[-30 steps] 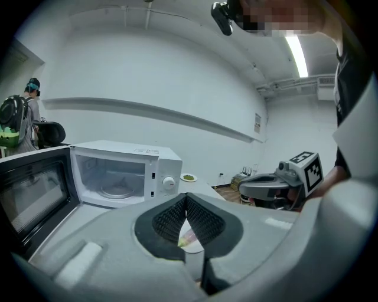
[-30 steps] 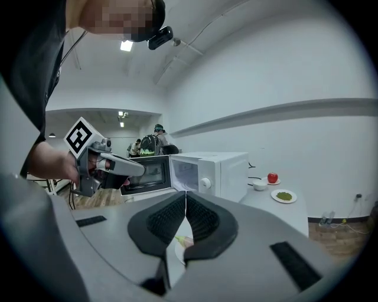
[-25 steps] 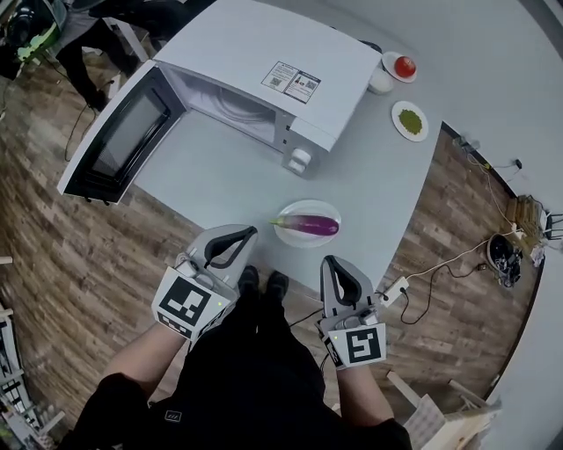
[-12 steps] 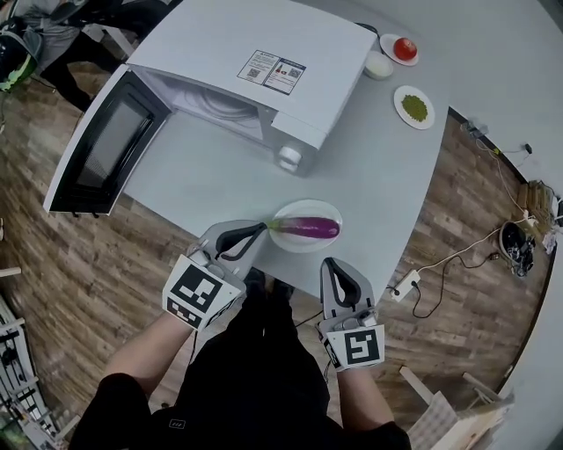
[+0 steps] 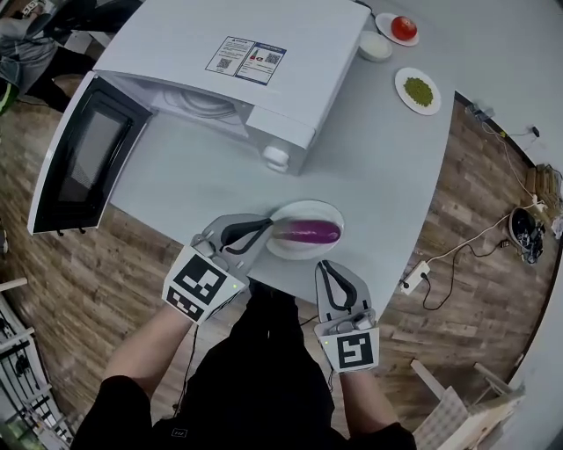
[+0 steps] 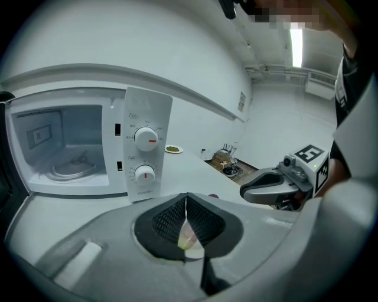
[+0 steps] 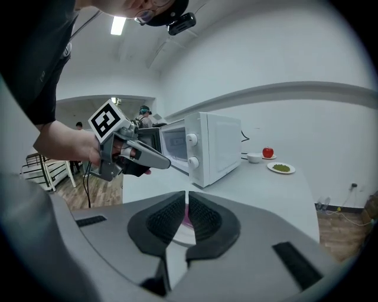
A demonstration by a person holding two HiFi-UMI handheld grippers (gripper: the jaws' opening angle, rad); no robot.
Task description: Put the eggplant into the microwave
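So I'm at the approach: left tool and right tool both closed, empty. Next, open one around the eggplant

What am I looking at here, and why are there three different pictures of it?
There is no robot here. A person holds a two-jaw hand tool, called a gripper, in each hand. The overhead picture comes from a camera on the person's head, looking down. The other two come from cameras riding on each gripper, looking along its jaws.

On the table stands a microwave with its door swung open. In front of it a purple eggplant lies on a white plate. Farther back are a tomato on a small plate, a small white bowl and a plate of something green.

The left gripper points at the eggplant's stem end. The right gripper is beside the plate's near edge. Both have their jaws together and hold nothing.
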